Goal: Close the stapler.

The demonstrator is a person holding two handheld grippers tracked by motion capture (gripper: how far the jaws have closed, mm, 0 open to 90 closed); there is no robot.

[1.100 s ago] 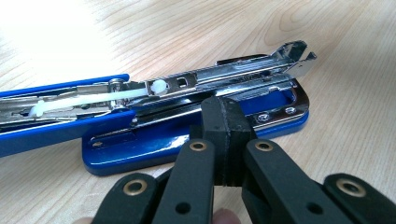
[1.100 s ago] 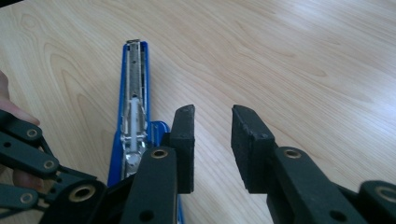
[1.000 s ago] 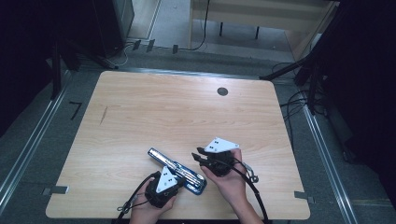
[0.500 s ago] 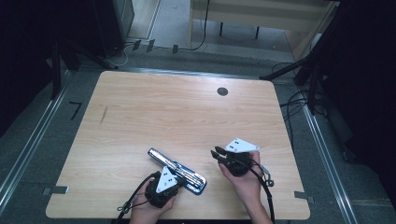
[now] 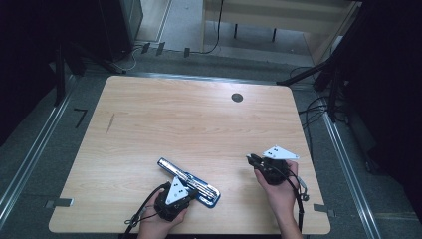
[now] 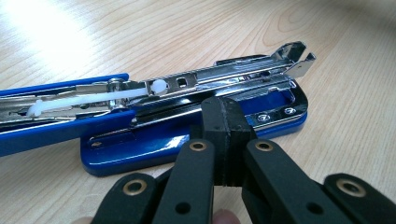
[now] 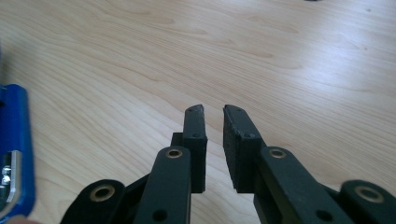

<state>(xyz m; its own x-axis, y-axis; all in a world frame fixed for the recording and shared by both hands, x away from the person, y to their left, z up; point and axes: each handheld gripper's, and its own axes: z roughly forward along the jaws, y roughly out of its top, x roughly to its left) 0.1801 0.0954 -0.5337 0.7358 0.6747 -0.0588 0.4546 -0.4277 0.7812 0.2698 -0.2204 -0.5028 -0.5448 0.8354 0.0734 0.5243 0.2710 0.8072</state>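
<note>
High view: a wooden worktop (image 5: 199,124) carries an opened blue stapler (image 5: 191,182) near its front edge, left of the middle, lying slantwise with its chrome magazine bared. The left gripper (image 5: 185,193) sits at the stapler's near end, held by the left hand (image 5: 159,224) coming in from the bottom edge. The right gripper (image 5: 251,160) is well apart from the stapler, off to the right, held low over bare wood by the right hand (image 5: 278,191). A small dark round grommet (image 5: 237,97) sits in the worktop near its far edge.

Left gripper view: the left gripper (image 6: 225,112) has its jaws pressed together with no gap, and nothing shows between them. Their tip lies against or just in front of the stapler's (image 6: 187,121) blue base, below the chrome magazine; whether it touches I cannot tell. The stapler's blue cover swings off to the left.

Right gripper view: the right gripper's (image 7: 213,114) jaws have just been closing and stand a narrow slit apart, with nothing between them, only wood beyond. The stapler's (image 7: 16,140) blue edge shows at the far left.
</note>
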